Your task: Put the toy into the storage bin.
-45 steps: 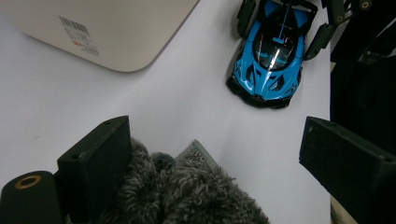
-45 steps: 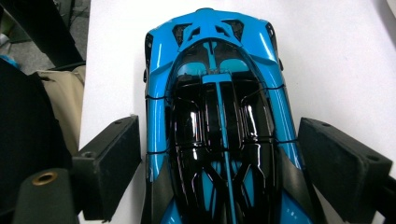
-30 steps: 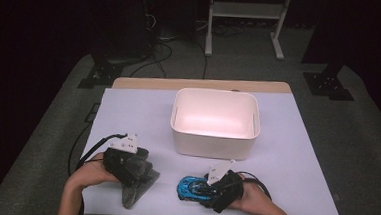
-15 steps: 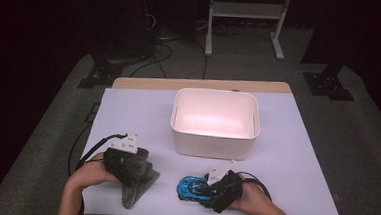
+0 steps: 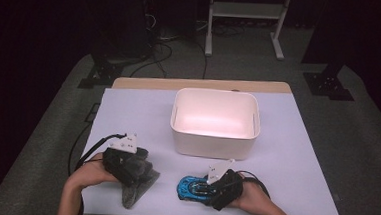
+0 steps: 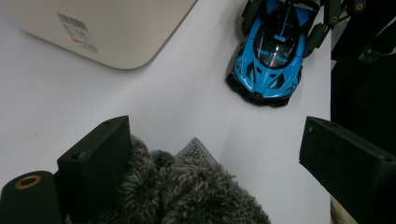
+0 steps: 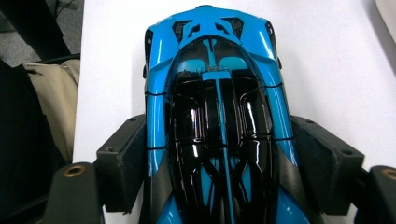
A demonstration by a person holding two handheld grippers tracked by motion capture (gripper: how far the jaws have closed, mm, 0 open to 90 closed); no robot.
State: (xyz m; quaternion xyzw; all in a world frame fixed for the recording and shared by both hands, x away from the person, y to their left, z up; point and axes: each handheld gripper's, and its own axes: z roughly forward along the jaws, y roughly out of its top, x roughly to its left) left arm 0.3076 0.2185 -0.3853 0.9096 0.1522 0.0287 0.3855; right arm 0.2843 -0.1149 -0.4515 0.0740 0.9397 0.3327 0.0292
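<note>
A blue and black toy car (image 5: 192, 190) rests on the white table near its front edge. My right gripper (image 5: 213, 188) is shut on the blue toy car (image 7: 217, 56) from behind, one jaw pressed on each flank. To the left lies a grey fuzzy cloth (image 5: 137, 190) with my left gripper (image 5: 133, 167) on top of it. In the left gripper view the jaws of my left gripper (image 6: 215, 128) stand wide open over the grey fuzzy cloth (image 6: 187, 196), whose pile touches the left jaw. The blue toy car (image 6: 268, 60) lies ahead of it.
A white plastic bin (image 5: 215, 120) stands at the middle of the table (image 5: 138, 114), behind both grippers; its corner (image 6: 107, 28) appears in the left gripper view. The table's front edge lies close under both hands. Cables trail from both grippers.
</note>
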